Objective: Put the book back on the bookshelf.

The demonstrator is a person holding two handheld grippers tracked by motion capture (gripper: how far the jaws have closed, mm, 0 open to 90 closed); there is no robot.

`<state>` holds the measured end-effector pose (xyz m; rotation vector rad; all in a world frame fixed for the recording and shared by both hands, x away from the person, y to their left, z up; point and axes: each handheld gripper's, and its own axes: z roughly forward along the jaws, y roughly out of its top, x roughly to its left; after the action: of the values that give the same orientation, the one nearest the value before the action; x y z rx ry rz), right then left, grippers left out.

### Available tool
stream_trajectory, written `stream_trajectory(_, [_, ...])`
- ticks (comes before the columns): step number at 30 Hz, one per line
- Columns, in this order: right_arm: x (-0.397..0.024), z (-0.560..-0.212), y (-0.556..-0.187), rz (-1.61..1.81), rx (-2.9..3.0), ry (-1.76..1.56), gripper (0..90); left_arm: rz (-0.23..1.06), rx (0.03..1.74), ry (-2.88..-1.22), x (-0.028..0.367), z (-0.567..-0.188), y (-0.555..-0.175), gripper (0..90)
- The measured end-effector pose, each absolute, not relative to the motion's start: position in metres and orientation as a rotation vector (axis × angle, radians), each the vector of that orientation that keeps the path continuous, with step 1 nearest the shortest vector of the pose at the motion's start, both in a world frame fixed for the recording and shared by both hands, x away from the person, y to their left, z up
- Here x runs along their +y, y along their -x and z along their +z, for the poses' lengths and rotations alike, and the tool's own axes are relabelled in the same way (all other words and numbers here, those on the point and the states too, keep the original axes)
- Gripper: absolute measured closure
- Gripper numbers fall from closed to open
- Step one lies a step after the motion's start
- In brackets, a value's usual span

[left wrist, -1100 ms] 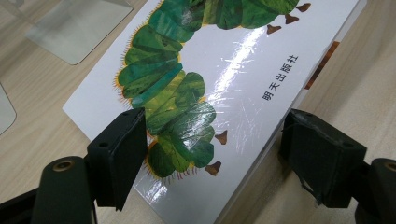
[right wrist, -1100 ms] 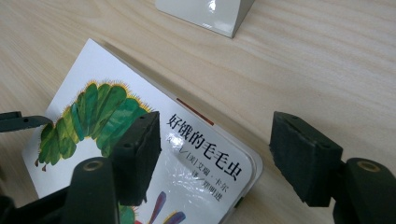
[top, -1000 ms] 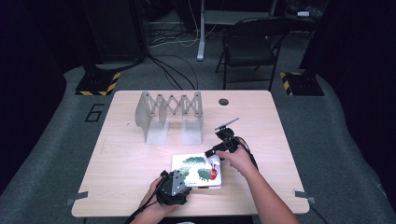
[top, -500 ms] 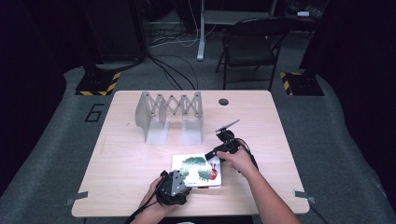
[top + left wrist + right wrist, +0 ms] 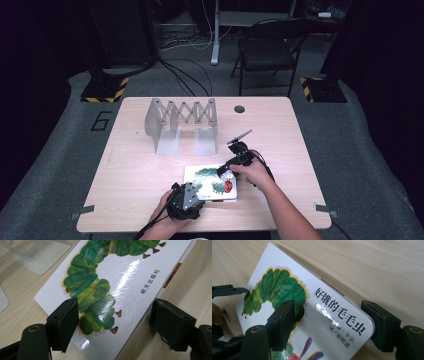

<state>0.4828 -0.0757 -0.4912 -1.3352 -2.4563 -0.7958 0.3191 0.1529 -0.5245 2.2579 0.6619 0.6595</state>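
- My left hand-held gripper [image 5: 192,192] sits at the 6 o'clock edge of the tabletop [image 5: 135,165], at the near left corner of the picture book [image 5: 212,182]. In the left gripper view its jaws straddle that corner, one above the cover and one beyond the book's edge, with a gap on both sides, so they stand apart and clamp nothing.
- My right hand-held gripper [image 5: 226,172] is at the book's far right corner, toward 1 o'clock from the left one. Its jaws have just been opening; in the right gripper view [image 5: 325,322] the rounded corner lies between them, but the pads do not press on it.
- The book lies flat on the tabletop near the 6 o'clock edge, a little right of centre, white cover up with a green caterpillar [image 5: 92,290] and black printed characters.
- Farther out, toward 11 o'clock from the book, a grey accordion-style rack [image 5: 182,117] stands upright, well apart from it.
- Beyond the tabletop at 12 o'clock stands a dark folding chair [image 5: 270,50].
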Motion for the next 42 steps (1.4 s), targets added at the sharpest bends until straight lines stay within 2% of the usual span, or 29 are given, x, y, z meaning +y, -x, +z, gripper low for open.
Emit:
stream_trajectory(19, [-0.08, -0.494, -0.482, -0.826, -2.427, 1.36, 31.6, 0.66, 0.661, -2.257, 0.152, -0.524, -0.319, 22.8])
stream_trajectory(31, [-0.082, -0.495, -0.481, -0.827, -2.403, 1.36, 34.9, 0.652, 0.706, -2.34, 0.15, -0.517, -0.319, 23.6])
stream_trajectory(35, [-0.084, -0.496, -0.481, -0.843, -2.401, 1.363, 37.5, 0.585, 0.734, -2.303, 0.152, -0.513, -0.317, 23.4])
stream_trajectory(42, [-0.084, -0.496, -0.481, -0.842, -2.401, 1.367, 37.5, 0.556, 0.774, -2.284, 0.161, -0.508, -0.322, 23.1])
